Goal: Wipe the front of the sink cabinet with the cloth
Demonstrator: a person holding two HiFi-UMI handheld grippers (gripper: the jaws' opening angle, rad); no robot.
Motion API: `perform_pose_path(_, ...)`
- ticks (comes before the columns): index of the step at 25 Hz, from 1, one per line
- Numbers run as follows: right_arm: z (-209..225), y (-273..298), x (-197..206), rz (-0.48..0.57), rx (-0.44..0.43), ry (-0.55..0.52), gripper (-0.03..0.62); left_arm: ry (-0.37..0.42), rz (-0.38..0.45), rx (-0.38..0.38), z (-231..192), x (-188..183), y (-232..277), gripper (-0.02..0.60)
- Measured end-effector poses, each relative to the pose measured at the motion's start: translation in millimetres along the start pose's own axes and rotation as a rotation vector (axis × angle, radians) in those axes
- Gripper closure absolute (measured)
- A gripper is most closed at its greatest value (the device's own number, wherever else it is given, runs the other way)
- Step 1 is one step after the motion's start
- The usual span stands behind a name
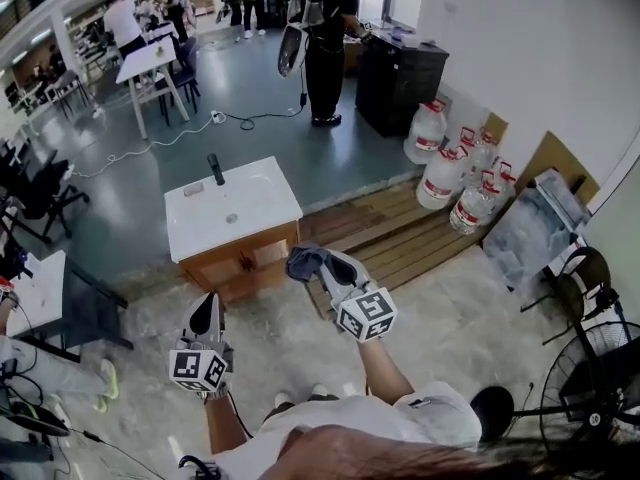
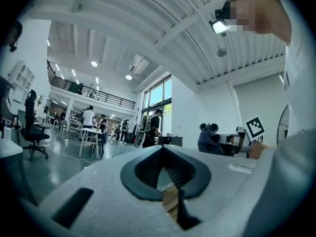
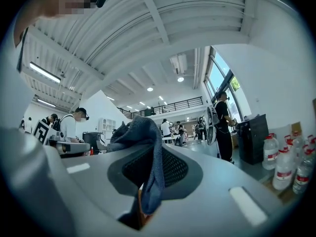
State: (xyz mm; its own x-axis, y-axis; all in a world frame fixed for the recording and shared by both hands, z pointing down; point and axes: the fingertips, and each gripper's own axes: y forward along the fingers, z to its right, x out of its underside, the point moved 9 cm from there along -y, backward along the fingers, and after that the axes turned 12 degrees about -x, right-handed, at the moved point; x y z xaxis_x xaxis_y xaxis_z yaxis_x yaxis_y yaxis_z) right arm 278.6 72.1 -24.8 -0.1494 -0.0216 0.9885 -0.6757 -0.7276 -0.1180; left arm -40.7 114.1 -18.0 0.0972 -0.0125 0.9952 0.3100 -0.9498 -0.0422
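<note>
The sink cabinet (image 1: 243, 261) has a white basin top and a wooden front that faces me, with a black faucet (image 1: 215, 168) at the back. In front of its right corner, my right gripper (image 1: 312, 263) is shut on a crumpled blue-grey cloth (image 1: 303, 260). In the right gripper view the cloth (image 3: 143, 137) drapes over and down between the jaws. The left gripper (image 1: 209, 308) hangs lower left, just short of the cabinet front, with its jaws together and nothing in them. From the left gripper view (image 2: 168, 181) the cloth (image 2: 209, 139) shows off to the right.
A wooden pallet (image 1: 400, 236) lies right of the cabinet, with large water bottles (image 1: 458, 173) behind it. A standing fan (image 1: 590, 368) is at the lower right. Dark furniture (image 1: 85, 308) stands at the left. A person (image 1: 325, 38) stands beyond, by a black cabinet (image 1: 398, 80).
</note>
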Motion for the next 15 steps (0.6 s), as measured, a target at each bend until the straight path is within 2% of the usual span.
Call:
perform_pose_path(5, -12.8, 15.8, -2.7, 0.003, -0.005, -0.016, 0.544, -0.001, 0.016, -0.004, -16.9, -6.5, -3.5, 0.577)
perform_pose_path(15, -21.4, 34.5, -6.5, 0.013, 0.022, -0.006, 0.545, -0.01, -0.007, -0.013, -44.5, -11.0, -1.3, 0.577)
